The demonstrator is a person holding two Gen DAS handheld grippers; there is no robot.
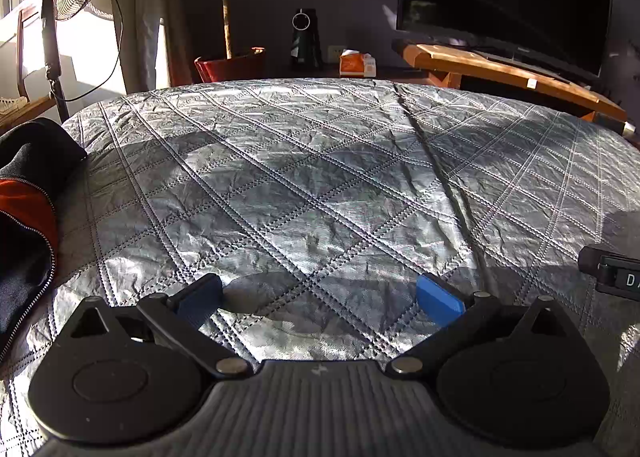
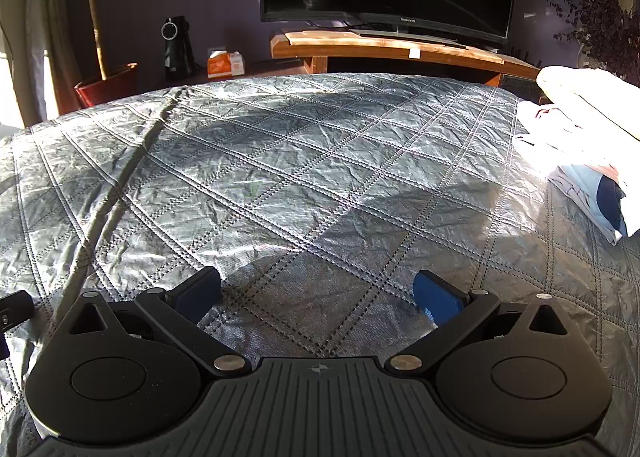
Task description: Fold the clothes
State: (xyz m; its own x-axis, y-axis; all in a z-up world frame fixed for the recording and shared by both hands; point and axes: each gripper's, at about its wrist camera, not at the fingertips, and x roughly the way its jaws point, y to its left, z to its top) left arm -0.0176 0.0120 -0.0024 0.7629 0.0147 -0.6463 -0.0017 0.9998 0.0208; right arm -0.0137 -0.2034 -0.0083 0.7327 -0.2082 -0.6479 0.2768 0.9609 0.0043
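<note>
Only left gripper [image 1: 320,297] sees jacket [image 1: 28,217], right gripper [image 2: 318,295] folded stack [image 2: 580,145] (both agape, empty).

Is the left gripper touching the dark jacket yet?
Apart. In the left wrist view the left gripper is open over bare quilt, and the jacket lies off at the frame's left edge.

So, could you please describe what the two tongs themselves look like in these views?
Both match: the left tongs and right tongs each have a black ribbed body with a small compass-like mark, two round black discs, and black linkage arms joined by silver pins. Each finger ends in a blue ribbed pad. No cables or sleeves show.
</note>
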